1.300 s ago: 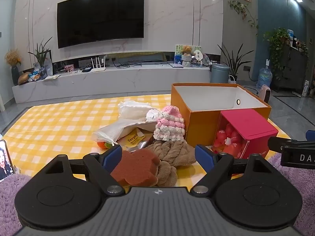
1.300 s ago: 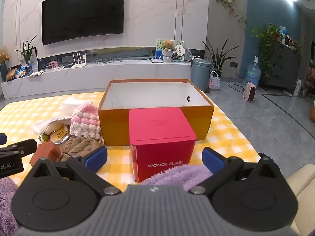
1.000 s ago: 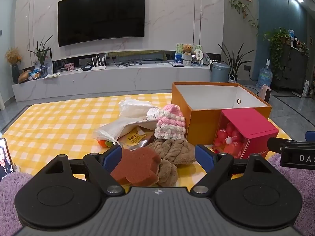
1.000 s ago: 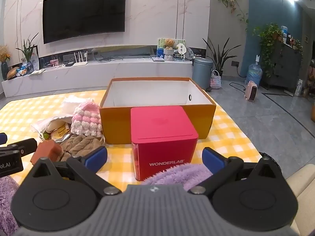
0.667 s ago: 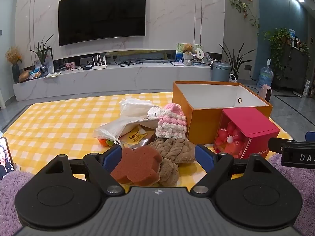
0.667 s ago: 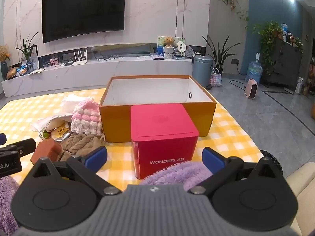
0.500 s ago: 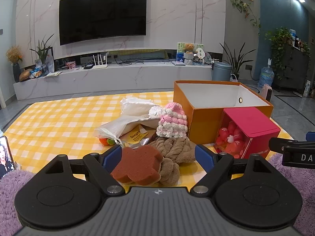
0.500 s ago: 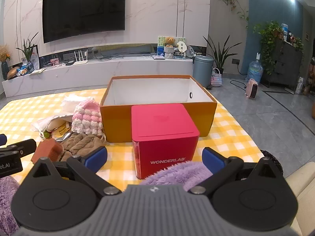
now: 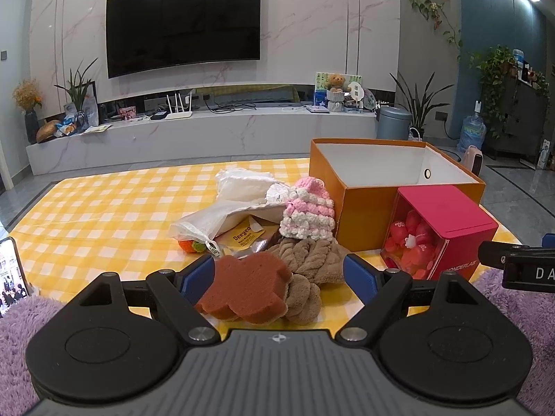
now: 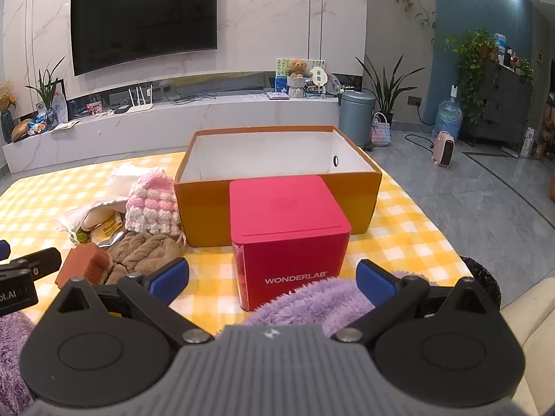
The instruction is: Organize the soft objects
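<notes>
Yellow-checked cloth covers the tabletop (image 9: pixel 104 208) in a living room with a wall television behind. Both pairs of tongs are spread wide and hold nothing. From the left tongs (image 9: pixel 279 274), a rust-brown sponge (image 9: pixel 246 286) lies in the gap toward the left finger, resting partly on a brown knitted piece (image 9: pixel 312 260) at 1 o'clock; neither pad visibly presses it, so this looks like lining up for a first pick. Farther out at 12 o'clock stand a pink-and-white crochet hat (image 9: pixel 307 213) and a white mesh bag (image 9: pixel 215 218) over a yellow packet. From the right tongs (image 10: pixel 272 279), a red WONDERLAB box (image 10: pixel 291 235) sits straight ahead, just in front of the open orange box (image 10: pixel 277 170), whose bare white inside at 12 o'clock probably makes it the bin for the soft things heaped at 10 o'clock. Purple fluffy fabric (image 10: pixel 312 300) lies under both tools
</notes>
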Tool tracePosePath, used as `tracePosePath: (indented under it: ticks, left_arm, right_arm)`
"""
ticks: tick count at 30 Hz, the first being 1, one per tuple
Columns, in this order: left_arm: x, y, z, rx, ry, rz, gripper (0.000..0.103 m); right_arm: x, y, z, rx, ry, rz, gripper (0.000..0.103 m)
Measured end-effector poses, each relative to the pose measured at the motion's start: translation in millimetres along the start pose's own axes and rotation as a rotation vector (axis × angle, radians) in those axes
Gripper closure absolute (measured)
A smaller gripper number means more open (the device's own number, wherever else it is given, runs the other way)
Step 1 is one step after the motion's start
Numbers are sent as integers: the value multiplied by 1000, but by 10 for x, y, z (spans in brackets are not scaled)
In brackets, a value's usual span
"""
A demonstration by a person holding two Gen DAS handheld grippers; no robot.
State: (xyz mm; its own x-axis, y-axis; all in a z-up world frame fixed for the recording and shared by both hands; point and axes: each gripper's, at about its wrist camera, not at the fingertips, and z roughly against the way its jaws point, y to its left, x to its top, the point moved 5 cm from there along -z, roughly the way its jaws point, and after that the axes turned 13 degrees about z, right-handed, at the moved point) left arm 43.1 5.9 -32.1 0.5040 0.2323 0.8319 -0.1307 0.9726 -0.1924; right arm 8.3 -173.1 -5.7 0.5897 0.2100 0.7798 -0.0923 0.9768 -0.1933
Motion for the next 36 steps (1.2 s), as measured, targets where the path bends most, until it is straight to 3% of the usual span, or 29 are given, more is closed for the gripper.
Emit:
tracePosePath:
  ticks: [36]
  left_arm:
    - [-13,67,-16,10,12,11,5]
  right_arm:
    - [-13,23,-30,2,17,6,3]
